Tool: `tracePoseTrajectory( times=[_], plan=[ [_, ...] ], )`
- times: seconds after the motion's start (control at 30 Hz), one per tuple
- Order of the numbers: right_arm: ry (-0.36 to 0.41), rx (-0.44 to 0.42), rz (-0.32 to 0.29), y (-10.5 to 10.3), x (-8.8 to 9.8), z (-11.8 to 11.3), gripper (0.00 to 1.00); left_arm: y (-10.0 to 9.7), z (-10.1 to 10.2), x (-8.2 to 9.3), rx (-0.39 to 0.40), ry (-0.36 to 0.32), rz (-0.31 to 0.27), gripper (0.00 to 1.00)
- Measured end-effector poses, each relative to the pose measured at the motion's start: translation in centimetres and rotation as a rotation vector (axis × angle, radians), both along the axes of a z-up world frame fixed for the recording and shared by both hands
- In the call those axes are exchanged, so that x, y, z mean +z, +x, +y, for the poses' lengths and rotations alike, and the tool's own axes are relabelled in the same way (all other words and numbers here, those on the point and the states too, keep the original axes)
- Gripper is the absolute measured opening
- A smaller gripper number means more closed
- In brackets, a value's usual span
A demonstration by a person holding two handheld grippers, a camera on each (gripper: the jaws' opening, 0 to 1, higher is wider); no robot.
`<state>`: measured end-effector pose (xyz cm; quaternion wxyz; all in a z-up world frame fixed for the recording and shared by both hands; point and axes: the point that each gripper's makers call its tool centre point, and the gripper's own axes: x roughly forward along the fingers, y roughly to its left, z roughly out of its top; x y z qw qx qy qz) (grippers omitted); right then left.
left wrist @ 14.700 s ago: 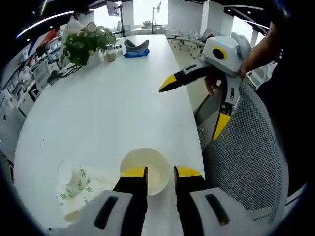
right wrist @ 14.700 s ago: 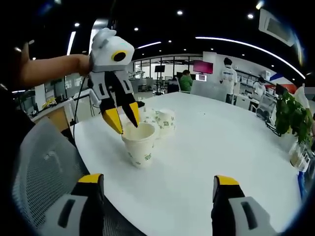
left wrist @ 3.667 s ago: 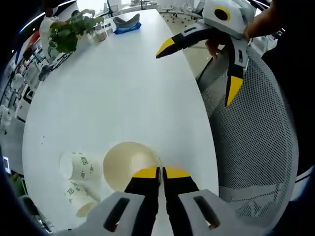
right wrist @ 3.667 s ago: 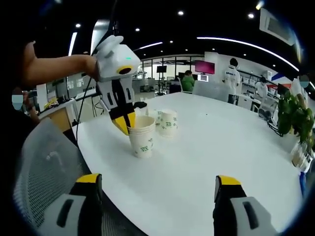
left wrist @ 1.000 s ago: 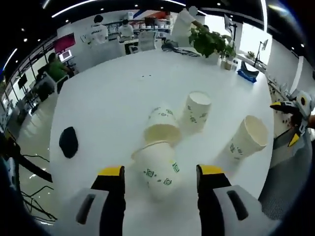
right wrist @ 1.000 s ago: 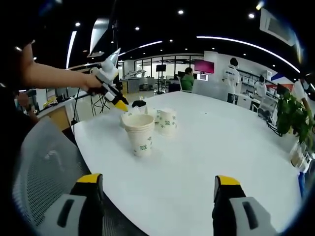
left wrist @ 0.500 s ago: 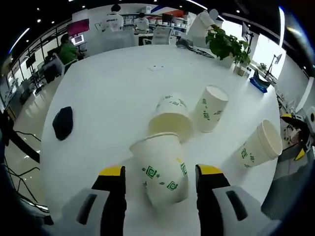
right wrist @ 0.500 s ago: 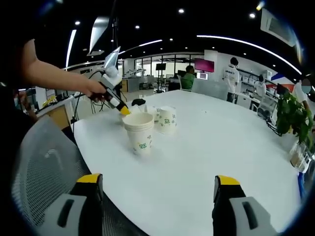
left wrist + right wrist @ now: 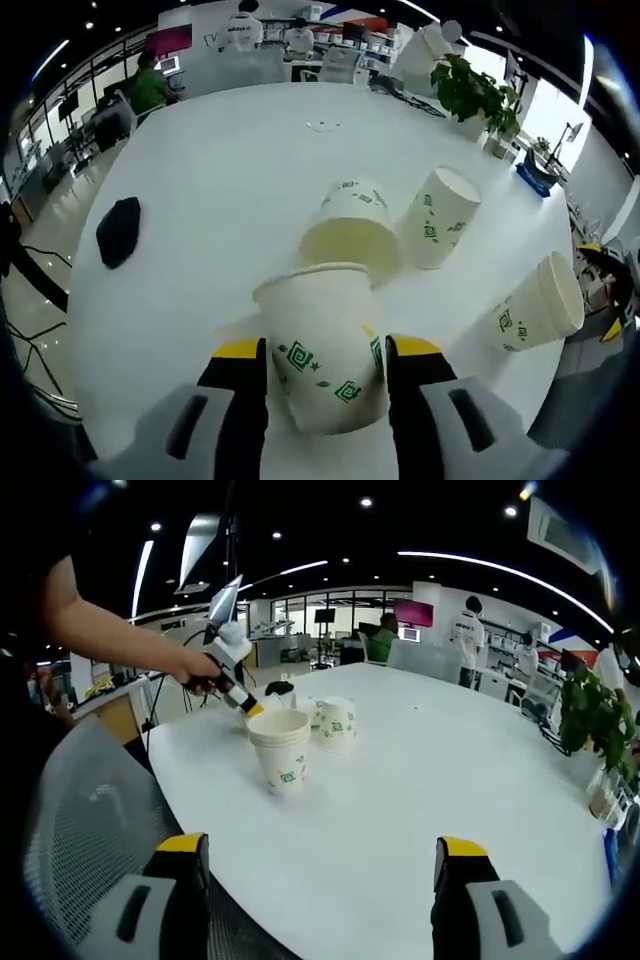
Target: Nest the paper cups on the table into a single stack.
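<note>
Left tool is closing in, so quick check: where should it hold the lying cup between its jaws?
Grip the lying cup across its side wall, mid-body, with the left tool coming from the base end. It lies with its open rim facing away toward the next cup, so the jaws already flank its tapered sides.

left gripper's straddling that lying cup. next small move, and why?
Probably close the left gripper on the lying cup. Its jaws are open on either side of the cup's wall, so a squeeze should secure it. Then it can be lifted toward the upright stack.
</note>
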<state>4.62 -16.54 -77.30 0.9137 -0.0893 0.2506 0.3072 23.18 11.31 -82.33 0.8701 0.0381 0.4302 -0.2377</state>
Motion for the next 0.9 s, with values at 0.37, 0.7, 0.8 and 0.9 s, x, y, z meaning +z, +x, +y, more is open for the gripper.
tracePoseTrajectory(
  times=[0.37, 0.7, 0.8, 0.9],
  plan=[
    [0.007, -0.002, -0.003, 0.0, 0.1, 0.0, 0.94, -1.1, 0.0, -0.2, 0.019, 0.000, 0.016, 0.40],
    [0.012, 0.005, -0.011, 0.0, 0.3, 0.2, 0.95, -2.0, 0.3, -0.5, 0.008, -0.006, 0.026, 0.39],
    [0.012, 0.009, -0.018, 0.1, 0.4, 0.2, 0.95, -2.8, 0.6, -0.3, 0.009, -0.013, 0.027, 0.38],
    [0.006, 0.015, -0.025, 0.1, 0.5, 0.3, 0.95, -2.8, 0.9, -0.4, -0.005, -0.003, 0.024, 0.38]
  ],
)
